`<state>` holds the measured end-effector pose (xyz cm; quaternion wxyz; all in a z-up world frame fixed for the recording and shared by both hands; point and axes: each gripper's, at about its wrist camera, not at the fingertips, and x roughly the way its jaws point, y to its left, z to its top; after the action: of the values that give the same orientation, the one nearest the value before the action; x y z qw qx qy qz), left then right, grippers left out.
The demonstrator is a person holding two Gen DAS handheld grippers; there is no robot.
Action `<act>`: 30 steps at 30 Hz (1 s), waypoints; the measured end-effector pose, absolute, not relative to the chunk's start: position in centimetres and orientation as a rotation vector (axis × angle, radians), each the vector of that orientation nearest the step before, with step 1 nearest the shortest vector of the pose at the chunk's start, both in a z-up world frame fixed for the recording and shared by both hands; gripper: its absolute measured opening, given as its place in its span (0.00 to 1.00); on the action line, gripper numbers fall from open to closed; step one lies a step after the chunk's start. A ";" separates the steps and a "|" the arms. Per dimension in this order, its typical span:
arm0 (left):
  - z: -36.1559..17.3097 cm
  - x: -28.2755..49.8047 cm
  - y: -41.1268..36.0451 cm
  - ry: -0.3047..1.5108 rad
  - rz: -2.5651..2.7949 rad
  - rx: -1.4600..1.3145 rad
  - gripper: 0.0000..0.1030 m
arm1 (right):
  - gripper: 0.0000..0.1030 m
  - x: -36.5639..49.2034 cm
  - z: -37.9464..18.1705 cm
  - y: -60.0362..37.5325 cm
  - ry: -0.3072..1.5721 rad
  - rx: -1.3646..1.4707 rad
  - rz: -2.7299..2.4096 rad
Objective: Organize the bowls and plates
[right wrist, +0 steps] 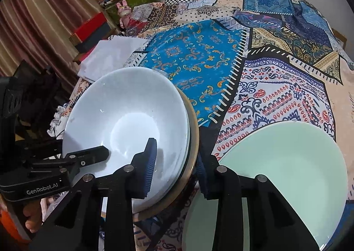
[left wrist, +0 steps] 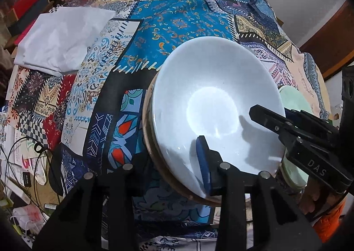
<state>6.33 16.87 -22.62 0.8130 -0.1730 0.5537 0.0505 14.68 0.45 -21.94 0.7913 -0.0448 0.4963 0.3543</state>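
Right gripper (right wrist: 177, 168): your jaws straddle the near rim of the stacked bowls, one blue pad inside the white glazed ceramic bowl (right wrist: 124, 118), the other outside the tan-rimmed bowl (right wrist: 194, 140) under it; clamped on that stack.
Left gripper (left wrist: 168, 166): clamped on the stack's opposite rim.
Pale green plate (right wrist: 287, 162): beside the stack, on the patchwork-covered table (right wrist: 276, 87).
Handling: stiff, heavy, slick, breakable; grip rims only, lift level.

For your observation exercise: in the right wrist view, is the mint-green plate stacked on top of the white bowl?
No, the mint-green plate lies on the cloth beside the white bowl.
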 end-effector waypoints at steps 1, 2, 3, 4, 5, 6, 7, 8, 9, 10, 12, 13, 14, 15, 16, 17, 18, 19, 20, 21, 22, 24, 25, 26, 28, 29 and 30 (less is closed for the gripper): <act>-22.5 6.3 16.8 1.180 0.109 -0.369 0.36 | 0.30 14.6 -21.9 0.4 1.067 -0.095 0.762; -22.3 6.3 16.7 1.175 0.111 -0.368 0.36 | 0.30 14.6 -21.8 0.2 1.064 -0.092 0.762; -22.1 6.3 16.6 1.172 0.111 -0.367 0.36 | 0.30 14.6 -21.7 0.1 1.062 -0.088 0.760; -21.8 6.3 16.5 1.167 0.111 -0.365 0.36 | 0.30 14.5 -21.5 -0.1 1.061 -0.084 0.759; -21.5 6.3 16.4 1.162 0.111 -0.362 0.35 | 0.30 14.5 -21.4 -0.2 1.059 -0.079 0.759; -21.2 6.3 16.2 1.156 0.110 -0.359 0.36 | 0.30 14.4 -21.2 -0.4 1.056 -0.073 0.759; -20.9 6.3 16.1 1.152 0.109 -0.356 0.36 | 0.30 14.4 -21.0 -0.7 1.052 -0.067 0.757; -20.6 6.3 15.9 1.145 0.107 -0.352 0.36 | 0.30 14.3 -20.7 -0.9 1.046 -0.064 0.756; -20.2 6.4 15.7 1.137 0.104 -0.346 0.36 | 0.30 14.3 -20.4 -1.2 1.039 -0.059 0.753; -19.9 6.4 15.5 1.132 0.102 -0.343 0.36 | 0.30 14.3 -20.2 -1.4 1.033 -0.056 0.751; -19.2 6.5 15.1 1.119 0.094 -0.335 0.36 | 0.30 14.2 -19.5 -2.0 1.018 -0.047 0.744; -18.9 6.6 14.8 1.115 0.090 -0.332 0.36 | 0.30 14.2 -19.2 -2.2 1.011 -0.044 0.742; -18.7 6.7 14.6 1.111 0.086 -0.330 0.36 | 0.30 14.1 -18.9 -2.5 1.002 -0.042 0.739; -18.3 6.8 14.3 1.105 0.080 -0.325 0.36 | 0.30 14.2 -18.7 -2.8 0.996 -0.039 0.736; -18.1 6.9 14.0 1.102 0.076 -0.323 0.36 | 0.30 14.2 -18.4 -3.1 0.989 -0.035 0.732; -17.8 7.0 13.8 1.099 0.071 -0.321 0.36 | 0.30 14.2 -18.2 -3.4 0.986 -0.031 0.729; -17.6 7.1 13.4 1.095 0.066 -0.316 0.36 | 0.30 14.2 -17.9 -3.7 0.982 -0.027 0.725; -17.3 7.2 13.1 1.090 0.060 -0.312 0.36 | 0.30 14.1 -17.7 -4.1 0.976 -0.025 0.720; -17.1 7.2 12.8 1.087 0.057 -0.307 0.36 | 0.30 14.1 -17.5 -4.5 0.970 -0.023 0.713; -16.9 7.3 12.3 1.083 0.050 -0.302 0.36 | 0.30 14.1 -17.3 -4.8 0.965 -0.022 0.708; -16.7 7.4 12.0 1.081 0.046 -0.301 0.36 | 0.30 14.1 -17.1 -5.2 0.960 -0.020 0.701; -16.3 7.7 11.1 1.075 0.033 -0.294 0.36 | 0.30 14.2 -16.8 -6.1 0.953 -0.012 0.688; -16.2 7.7 10.8 1.073 0.028 -0.291 0.36 | 0.30 14.1 -16.7 -6.5 0.950 -0.009 0.683; -16.0 7.7 10.5 1.071 0.023 -0.287 0.36 | 0.30 14.1 -16.5 -6.9 0.946 -0.007 0.679; -15.7 7.9 9.7 1.068 0.010 -0.278 0.36 | 0.30 14.0 -16.2 -7.8 0.938 -0.006 0.667; -15.5 7.9 9.3 1.066 0.005 -0.275 0.36 | 0.30 13.9 -16.1 -8.1 0.935 -0.005 0.662; -15.4 8.0 8.8 1.064 -0.002 -0.272 0.36 | 0.30 13.9 -15.9 -8.6 0.931 -0.003 0.655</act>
<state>8.02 8.84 -15.35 0.8530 -0.1290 0.5056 -0.0012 13.87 -8.63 -15.95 0.8423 -0.0015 0.4409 0.3100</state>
